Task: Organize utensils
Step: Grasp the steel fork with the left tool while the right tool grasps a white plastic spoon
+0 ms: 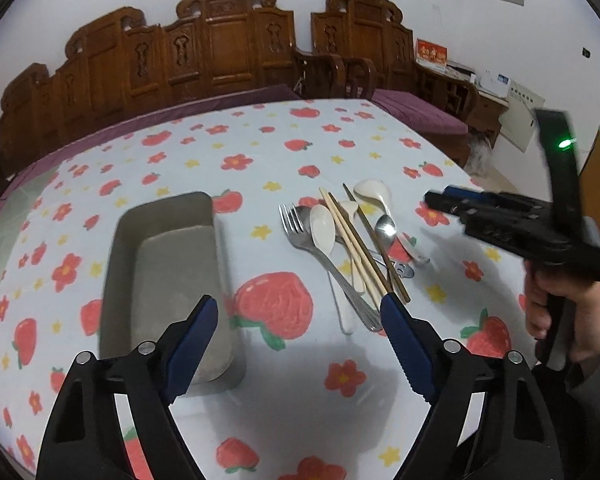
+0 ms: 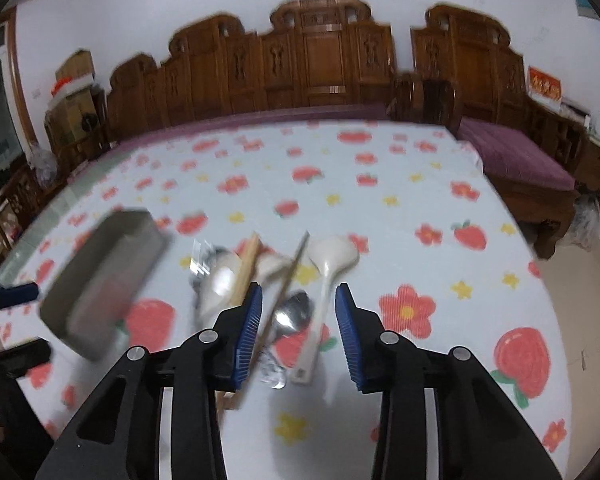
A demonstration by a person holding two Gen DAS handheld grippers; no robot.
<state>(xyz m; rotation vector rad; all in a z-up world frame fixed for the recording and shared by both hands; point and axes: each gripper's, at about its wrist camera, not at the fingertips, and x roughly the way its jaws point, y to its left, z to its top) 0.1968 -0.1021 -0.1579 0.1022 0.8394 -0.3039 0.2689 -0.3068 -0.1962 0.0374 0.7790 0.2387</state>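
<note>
A pile of utensils lies on the strawberry tablecloth: a metal fork (image 1: 300,232), white spoons (image 1: 323,229), wooden chopsticks (image 1: 354,240) and a metal spoon (image 1: 385,229). An empty grey rectangular tray (image 1: 164,280) sits left of the pile. My left gripper (image 1: 300,312) is open and empty, above the cloth between tray and pile. My right gripper (image 2: 299,300) is open and empty, just above a white spoon (image 2: 328,264) and a metal spoon (image 2: 294,314); it shows in the left wrist view (image 1: 440,200) right of the pile. The right wrist view is motion-blurred; the tray (image 2: 104,280) shows at its left.
The tablecloth (image 1: 300,140) covers a table. Carved wooden benches (image 1: 220,48) with purple cushions (image 1: 420,114) stand behind and to the right of it. Cardboard boxes (image 2: 74,76) sit at the far left.
</note>
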